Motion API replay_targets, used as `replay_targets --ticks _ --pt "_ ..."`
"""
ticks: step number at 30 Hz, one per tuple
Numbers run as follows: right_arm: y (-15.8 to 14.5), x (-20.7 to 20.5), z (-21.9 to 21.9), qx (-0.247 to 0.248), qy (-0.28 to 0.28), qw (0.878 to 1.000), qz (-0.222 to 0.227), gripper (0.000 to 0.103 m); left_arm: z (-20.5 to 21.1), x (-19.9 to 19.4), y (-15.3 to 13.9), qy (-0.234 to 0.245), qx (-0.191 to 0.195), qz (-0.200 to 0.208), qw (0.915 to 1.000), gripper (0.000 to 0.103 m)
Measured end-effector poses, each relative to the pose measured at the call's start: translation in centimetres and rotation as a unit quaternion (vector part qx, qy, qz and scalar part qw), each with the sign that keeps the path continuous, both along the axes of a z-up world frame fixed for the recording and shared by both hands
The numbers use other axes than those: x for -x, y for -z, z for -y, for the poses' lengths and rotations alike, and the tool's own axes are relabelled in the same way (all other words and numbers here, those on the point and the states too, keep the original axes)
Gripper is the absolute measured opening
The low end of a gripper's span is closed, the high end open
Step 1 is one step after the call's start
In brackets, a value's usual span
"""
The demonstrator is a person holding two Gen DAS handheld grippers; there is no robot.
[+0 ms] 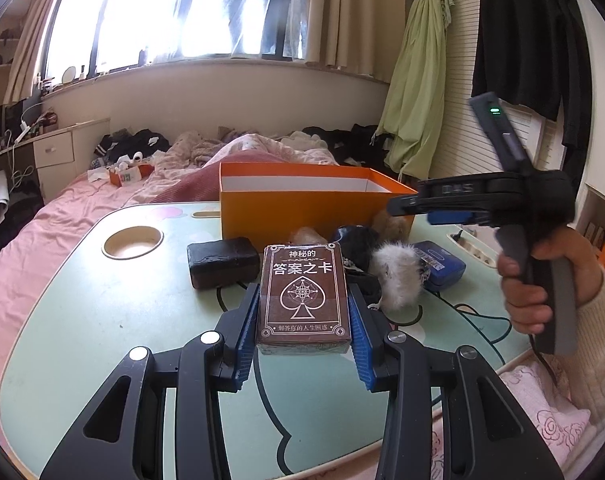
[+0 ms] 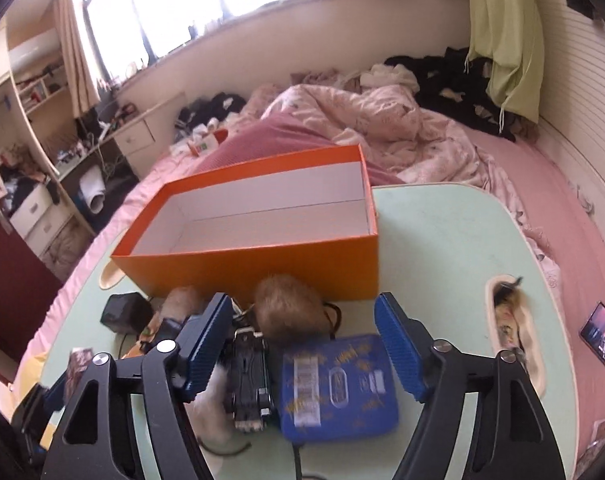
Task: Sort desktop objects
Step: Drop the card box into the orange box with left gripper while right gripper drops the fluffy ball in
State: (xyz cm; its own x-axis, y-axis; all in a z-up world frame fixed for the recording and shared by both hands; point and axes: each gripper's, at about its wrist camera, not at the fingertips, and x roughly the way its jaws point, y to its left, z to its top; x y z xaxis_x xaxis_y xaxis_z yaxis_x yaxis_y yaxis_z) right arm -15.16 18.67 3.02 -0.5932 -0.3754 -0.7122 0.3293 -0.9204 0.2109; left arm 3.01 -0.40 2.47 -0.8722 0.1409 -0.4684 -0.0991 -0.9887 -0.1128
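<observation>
From the left wrist view, the left gripper (image 1: 304, 314) had its blue pads pressed on both long sides of a brown card box (image 1: 302, 300), held above the pale green table (image 1: 82, 320). At twelve o'clock stood the open orange box (image 1: 302, 210); a black block (image 1: 222, 262) lay at eleven. From the right wrist view, the right gripper (image 2: 302, 344) stood partly open, gripping nothing, over a blue tin (image 2: 338, 388) and a black toy car (image 2: 248, 380), the orange box at twelve.
</observation>
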Motion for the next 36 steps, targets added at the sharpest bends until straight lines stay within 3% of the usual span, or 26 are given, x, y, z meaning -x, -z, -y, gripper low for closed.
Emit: replay_targets --ticks 2,4,7,15,19,25,29,33,36 --pt "0.9 1.1 0.7 -0.01 -0.009 1.0 0.025 0.068 0.0 0.0 0.0 0.0 -0.001 0.0 1.0 0.042" --pt "2.0 1.9 1.1 -0.013 -0.018 0.998 0.058 0.037 0.1 0.0 0.0 0.0 -0.004 0.0 1.0 0.042" --pt "2.5 1.9 0.4 0.001 -0.02 0.998 0.063 0.032 0.1 0.0 0.0 0.002 -0.005 0.001 1.0 0.042" --pt "-2.5 -2.0 -2.3 0.05 -0.021 0.998 -0.032 0.031 0.2 0.3 -1.6 -0.002 0.005 -0.011 0.9999 0.042" --pt "-5.1 -1.7 -2.0 0.059 -0.026 0.996 -0.06 0.031 -0.2 1.9 -3.7 -0.011 0.019 -0.021 0.9995 0.042" --pt "-6.2 2.7 -0.3 0.044 -0.02 0.998 -0.046 0.031 0.0 7.9 -7.9 0.007 0.012 0.001 0.9999 0.042" --pt "-6.0 5.8 1.1 0.04 -0.012 0.998 -0.035 0.032 -0.6 12.7 -9.5 0.0 0.039 0.0 0.9992 0.042" --pt "-4.7 7.8 1.8 0.034 0.006 0.999 -0.018 0.04 -0.5 18.2 -7.9 -0.035 0.076 0.051 0.9951 0.042" --pt "-4.4 7.1 1.0 0.05 0.002 0.999 -0.021 0.057 0.5 19.2 -6.5 -0.03 0.057 0.083 0.9945 0.043"
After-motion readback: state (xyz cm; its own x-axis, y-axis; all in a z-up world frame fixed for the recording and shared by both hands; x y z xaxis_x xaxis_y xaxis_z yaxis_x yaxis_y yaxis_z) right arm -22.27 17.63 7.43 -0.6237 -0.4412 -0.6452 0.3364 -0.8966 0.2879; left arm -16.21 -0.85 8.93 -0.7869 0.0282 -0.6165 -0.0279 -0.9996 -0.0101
